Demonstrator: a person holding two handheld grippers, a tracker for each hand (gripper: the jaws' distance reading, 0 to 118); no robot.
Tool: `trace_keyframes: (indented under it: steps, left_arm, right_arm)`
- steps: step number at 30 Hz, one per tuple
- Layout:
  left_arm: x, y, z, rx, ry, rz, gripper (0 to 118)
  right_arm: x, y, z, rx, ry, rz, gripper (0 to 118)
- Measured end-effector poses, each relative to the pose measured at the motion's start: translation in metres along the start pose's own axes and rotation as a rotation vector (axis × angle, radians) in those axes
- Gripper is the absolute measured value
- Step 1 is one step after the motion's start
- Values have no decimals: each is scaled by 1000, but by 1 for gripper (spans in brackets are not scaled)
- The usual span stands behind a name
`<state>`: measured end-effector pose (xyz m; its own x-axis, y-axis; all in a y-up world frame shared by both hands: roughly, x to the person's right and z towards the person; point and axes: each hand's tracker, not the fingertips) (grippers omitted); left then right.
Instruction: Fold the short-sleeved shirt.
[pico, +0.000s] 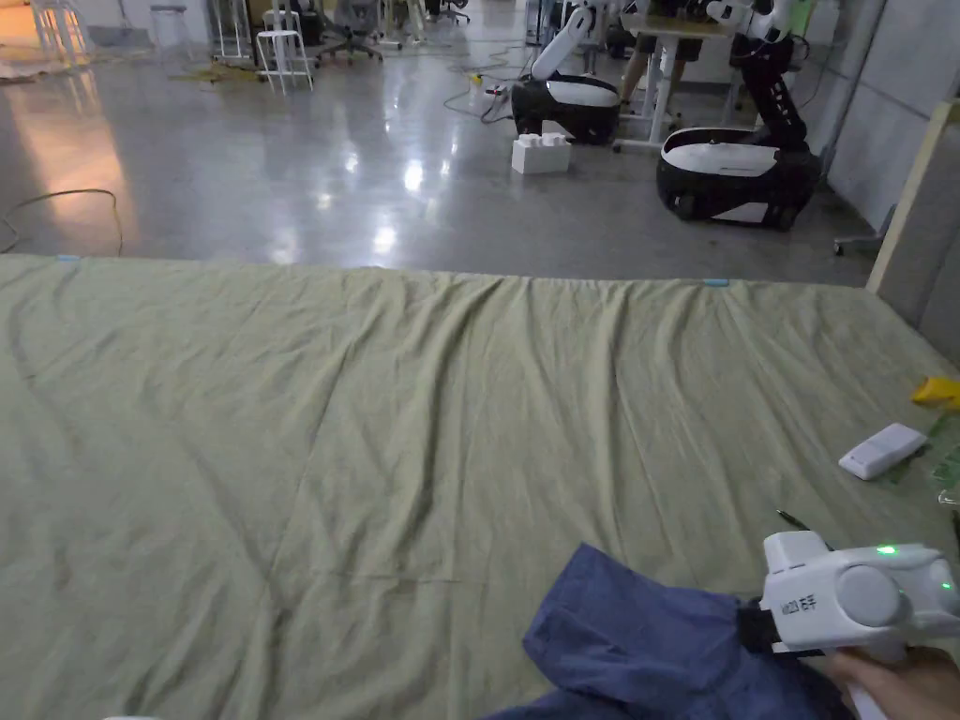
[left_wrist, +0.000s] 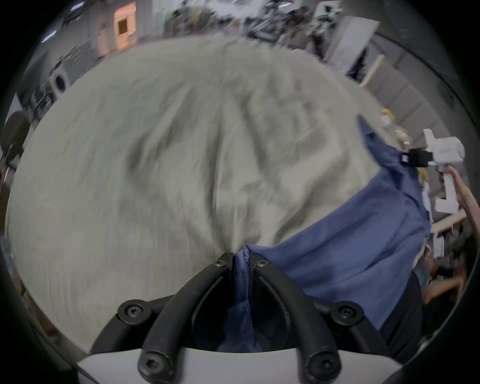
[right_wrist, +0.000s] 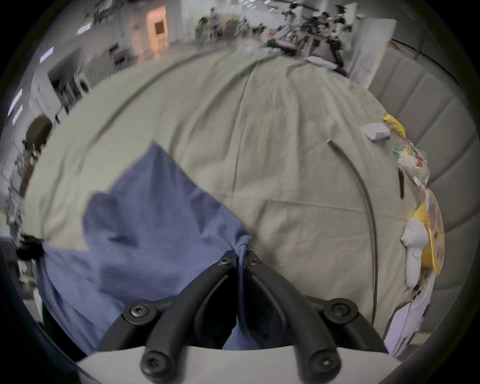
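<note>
A blue short-sleeved shirt (pico: 647, 637) hangs above the near right part of the green-covered table (pico: 375, 422). My right gripper (pico: 755, 626) is shut on one edge of it, held by a hand at the lower right. In the right gripper view the shirt (right_wrist: 145, 223) spreads to the left, its hem pinched between the jaws of the right gripper (right_wrist: 240, 258). In the left gripper view my left gripper (left_wrist: 241, 259) is shut on another stitched edge of the shirt (left_wrist: 350, 246), which stretches right to the right gripper (left_wrist: 413, 158).
A white remote (pico: 881, 450) and a yellow object (pico: 937, 391) lie at the table's right edge, with a dark cable (right_wrist: 363, 197), a white controller (right_wrist: 414, 249) and papers there too. Wheeled robots (pico: 731, 173) stand on the floor beyond the table.
</note>
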<state>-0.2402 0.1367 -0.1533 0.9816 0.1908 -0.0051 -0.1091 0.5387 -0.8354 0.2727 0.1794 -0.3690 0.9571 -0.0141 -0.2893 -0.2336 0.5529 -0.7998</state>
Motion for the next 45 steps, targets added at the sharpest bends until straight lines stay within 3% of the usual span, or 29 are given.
trace_keyframes:
  steps: [1, 3, 8, 12, 16, 22, 25, 26, 30, 35, 39, 45]
  left_arm:
    - [-4, 0, 21, 74, 3, 44, 11]
    - [-7, 7, 65, 201, -33, 145, 11]
    - [16, 52, 169, 445, -12, -16, 11]
    - [23, 94, 252, 663, -82, 13, 11]
    - [37, 128, 311, 764, -35, -52, 10]
    - [46, 169, 375, 910, 11, -58, 10]
    - [49, 184, 398, 966, 24, -48, 10]
    - [50, 189, 405, 975, 30, -46, 10]
    - [51, 201, 412, 1002, 78, -49, 10]
    - [49, 207, 397, 1007, 98, -57, 10]
    - [53, 220, 380, 996, 234, -89, 10]
    - [49, 254, 364, 982, 230, -90, 10]
  right_arm:
    - [0, -4, 21, 74, 14, -32, 4]
    - [-1, -8, 69, 196, -2, 0, 4]
    - [2, -6, 182, 451, -7, -43, 4]
    - [-3, 6, 269, 641, -25, -62, 4]
    - [-2, 24, 332, 793, -42, -99, 4]
    - [-12, 61, 402, 917, -102, -38, 4]
    - [-23, 82, 435, 1025, -200, 36, 4]
    - [-20, 87, 436, 997, -184, -10, 4]
    - [-22, 95, 446, 1057, -192, -48, 4]
    - [-29, 105, 430, 1104, -249, -7, 4]
    - [-35, 122, 420, 1122, -263, -11, 4]
    - [-46, 160, 410, 1139, -343, 24, 4]
